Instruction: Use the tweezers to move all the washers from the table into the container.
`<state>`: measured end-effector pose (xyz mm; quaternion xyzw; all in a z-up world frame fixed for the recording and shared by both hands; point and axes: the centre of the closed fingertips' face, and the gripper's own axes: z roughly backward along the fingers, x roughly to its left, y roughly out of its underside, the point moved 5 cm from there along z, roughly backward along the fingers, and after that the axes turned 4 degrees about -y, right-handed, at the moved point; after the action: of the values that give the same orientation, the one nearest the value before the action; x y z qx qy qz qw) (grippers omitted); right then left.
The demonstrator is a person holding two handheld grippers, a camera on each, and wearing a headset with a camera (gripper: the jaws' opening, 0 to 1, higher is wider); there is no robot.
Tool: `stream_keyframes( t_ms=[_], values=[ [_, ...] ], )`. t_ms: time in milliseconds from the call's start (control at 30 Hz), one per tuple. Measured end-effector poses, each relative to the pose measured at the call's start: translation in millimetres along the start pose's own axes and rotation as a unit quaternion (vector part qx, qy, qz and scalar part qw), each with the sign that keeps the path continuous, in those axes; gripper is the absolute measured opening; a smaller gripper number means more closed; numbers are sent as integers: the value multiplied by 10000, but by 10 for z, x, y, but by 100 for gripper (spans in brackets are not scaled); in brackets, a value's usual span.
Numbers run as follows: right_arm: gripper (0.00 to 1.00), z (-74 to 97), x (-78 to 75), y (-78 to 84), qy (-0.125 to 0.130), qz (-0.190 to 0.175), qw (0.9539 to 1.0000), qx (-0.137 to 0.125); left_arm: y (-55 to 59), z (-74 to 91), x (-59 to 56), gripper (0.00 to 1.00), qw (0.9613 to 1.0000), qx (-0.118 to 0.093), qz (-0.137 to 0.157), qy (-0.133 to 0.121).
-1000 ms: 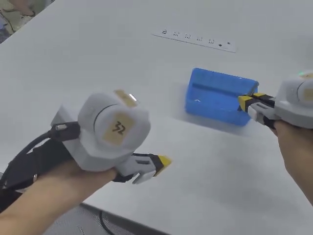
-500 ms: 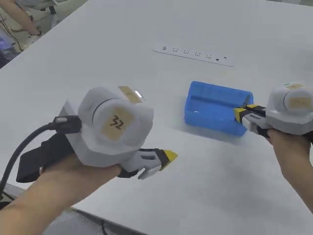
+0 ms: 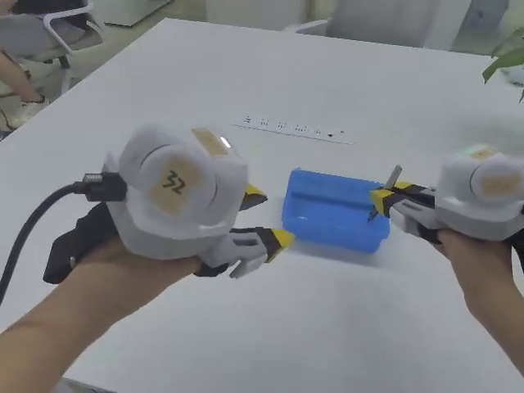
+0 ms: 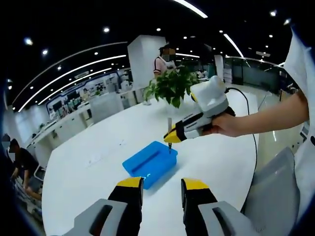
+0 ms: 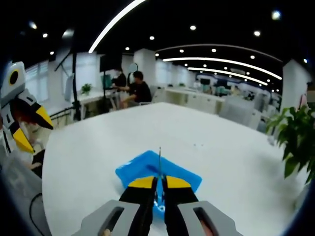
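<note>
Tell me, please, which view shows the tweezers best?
The left gripper view: the tweezers show side-on in the right gripper, tips over the blue container. The head view shows them partly; the right gripper view, an edge-on sliver.

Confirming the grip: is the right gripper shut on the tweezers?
Shut: the right gripper pinches the thin tweezers between its jaws, over the blue container.

Open table (image 3: 344, 327) surrounds the container (image 3: 326, 231); a power strip (image 3: 295, 128) lies beyond.
</note>
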<state>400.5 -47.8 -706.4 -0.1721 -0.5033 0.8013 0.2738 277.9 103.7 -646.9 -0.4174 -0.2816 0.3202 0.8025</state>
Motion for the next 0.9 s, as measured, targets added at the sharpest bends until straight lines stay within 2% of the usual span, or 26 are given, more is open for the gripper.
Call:
stream_keyframes(
  t_ms=[100, 133, 233, 300, 333, 400, 433, 500, 567, 600, 667, 700, 767, 833, 867, 900],
  values=[
    [3, 101, 164, -62, -419, -64, 9991, -95, -87, -27, -22, 27, 9992, -227, -57, 330],
    [3, 147, 274, -82, -656, -98, 9977, -107, -104, -36, -29, 28, 9988, -243, -46, 431],
    [3, 225, 428, -88, -957, -64, 9954, -27, -164, -59, -71, 27, 9967, -335, -97, 734],
    [3, 292, 575, -91, -1237, -133, 9922, 6, -186, -78, -67, 28, 9966, -347, -169, 732],
    [3, 330, 654, -100, -1380, -119, 9904, -32, -200, -85, -80, 27, 9957, -374, -198, 825],
    [3, 376, 783, -100, -1732, -206, 9847, -49, -233, -100, -146, 27, 9919, -445, -88, 1187],
    [3, 415, 887, -90, -2044, -304, 9784, 13, -254, -104, -178, 27, 9891, -506, 0, 1380],
    [3, 467, 1009, -75, -2347, -287, 9717, 29, -278, -113, -206, 27, 9856, -568, 109, 1588],
    [3, 511, 1103, -32, -2627, -307, 9643, 114, -287, -126, -214, 26, 9849, -567, 118, 1630],
    [3, 519, 1130, -19, -2672, -301, 9631, 134, -292, -125, -222, 25, 9843, -582, 120, 1663],
    [3, 541, 1187, 36, -2733, -304, 9612, 204, -346, -96, -318, 23, 9736, -734, 444, 2115],
    [3, 553, 1211, 51, -2777, -307, 9599, 226, -354, -87, -336, 23, 9711, -759, 477, 2212],
    [3, 584, 1284, 72, -2962, -360, 9541, 269, -343, -90, -351, 23, 9710, -723, 369, 2250],
    [3, 602, 1341, 77, -3085, -312, 9503, 278, -333, -92, -394, 20, 9682, -705, 281, 2386],
    [3, 609, 1370, 83, -3154, -317, 9479, 317, -329, -96, -420, 18, 9660, -704, 283, 2471],
    [3, 616, 1388, 89, -3208, -312, 9460, 347, -330, -81, -472, 14, 9601, -723, 264, 2688]
  ],
)
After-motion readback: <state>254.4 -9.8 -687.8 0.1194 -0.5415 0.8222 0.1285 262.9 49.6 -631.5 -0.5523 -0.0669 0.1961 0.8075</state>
